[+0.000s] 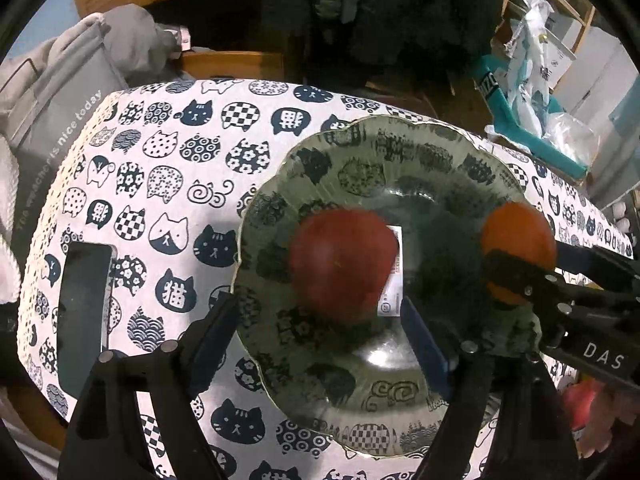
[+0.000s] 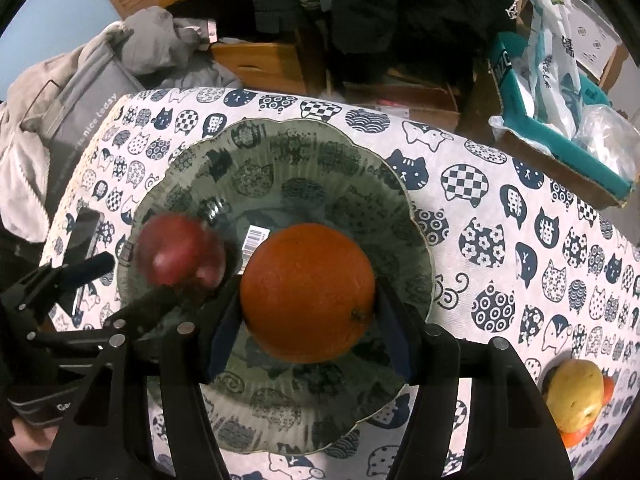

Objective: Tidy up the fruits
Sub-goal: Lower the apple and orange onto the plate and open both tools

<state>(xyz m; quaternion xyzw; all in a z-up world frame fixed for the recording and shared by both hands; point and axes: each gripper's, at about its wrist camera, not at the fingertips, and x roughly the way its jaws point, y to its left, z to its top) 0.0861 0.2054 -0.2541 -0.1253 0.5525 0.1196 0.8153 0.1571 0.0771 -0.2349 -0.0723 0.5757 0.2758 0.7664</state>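
We record a red apple [image 1: 342, 266] inside the glass plate [image 1: 400, 148], left of the plate's centre, its image blurred; a white barcode label on the plate's centre shows at its right edge. We record a round orange [image 2: 308, 292] over the plate's right half, skin dimpled, stem scar facing lower right. A yellowish pear-like fruit [image 2: 574, 396] sits well right of the plate, on something orange.

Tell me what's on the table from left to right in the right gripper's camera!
Phone → red apple → orange held between the right gripper fingers, over the glass plate → yellow fruit at the far right edge.
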